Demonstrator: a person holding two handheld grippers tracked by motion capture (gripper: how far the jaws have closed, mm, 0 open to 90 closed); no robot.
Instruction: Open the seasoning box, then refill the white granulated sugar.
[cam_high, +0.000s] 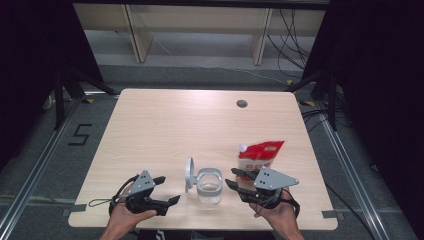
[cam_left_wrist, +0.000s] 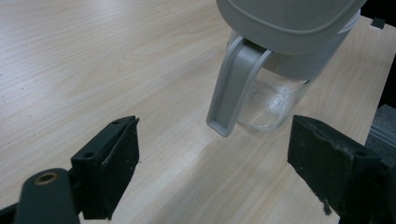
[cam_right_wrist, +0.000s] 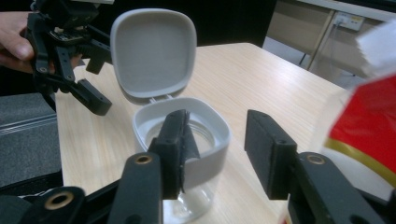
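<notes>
A clear jar (cam_high: 209, 186) stands near the table's front edge, its grey hinged lid (cam_high: 189, 174) flipped up on its left side. My left gripper (cam_high: 169, 189) is open just left of the lid and touches nothing. In the left gripper view the jaws (cam_left_wrist: 212, 140) stand wide apart, facing the lid (cam_left_wrist: 289, 23) and its hanging latch (cam_left_wrist: 231, 88). Just right of the jar, my right gripper (cam_high: 230, 177) is open and holds nothing. Its jaws (cam_right_wrist: 217, 121) frame the jar's grey rim (cam_right_wrist: 210, 126) from nearby. A red and white pouch (cam_high: 260, 156) stands behind the right gripper.
The pale wooden table (cam_high: 165, 125) has a round cable hole (cam_high: 242, 103) at the back right. A wooden shelf unit (cam_high: 200, 30) stands beyond the table, with dark stands and cables at both sides. In the right gripper view the pouch (cam_right_wrist: 369, 121) is close on the right.
</notes>
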